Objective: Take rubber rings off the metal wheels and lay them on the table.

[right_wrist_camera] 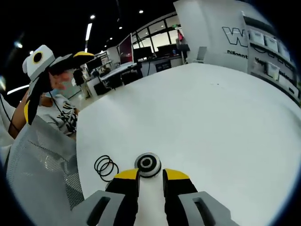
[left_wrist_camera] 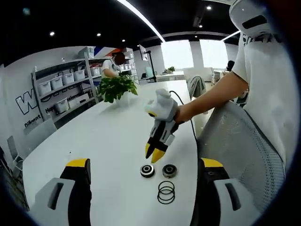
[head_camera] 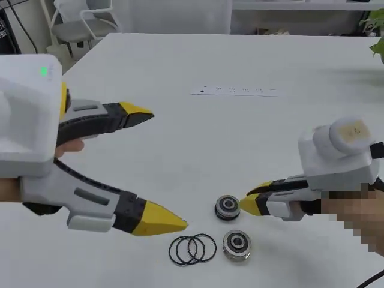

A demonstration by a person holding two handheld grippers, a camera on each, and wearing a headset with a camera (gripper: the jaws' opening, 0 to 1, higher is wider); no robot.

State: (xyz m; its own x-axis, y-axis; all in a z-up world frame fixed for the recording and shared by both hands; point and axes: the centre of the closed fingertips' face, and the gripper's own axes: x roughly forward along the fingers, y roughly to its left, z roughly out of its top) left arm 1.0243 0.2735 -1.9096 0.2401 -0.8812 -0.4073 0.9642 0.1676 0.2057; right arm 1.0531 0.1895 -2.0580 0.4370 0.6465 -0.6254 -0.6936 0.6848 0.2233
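head view shows two metal wheels (head_camera: 228, 207) and three rubber rings (head_camera: 192, 249).

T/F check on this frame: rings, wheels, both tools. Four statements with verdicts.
1. Loose rubber rings lie on the table. True.
2. The left tool is shut on a wheel. False: its jaws are wide open and hold nothing.
3. Two wheels are on the table, a far wheel and a near wheel. True.
4. The right tool has its tips at the rings. False: its tips are at the far wheel; the rings lie beside the near wheel.
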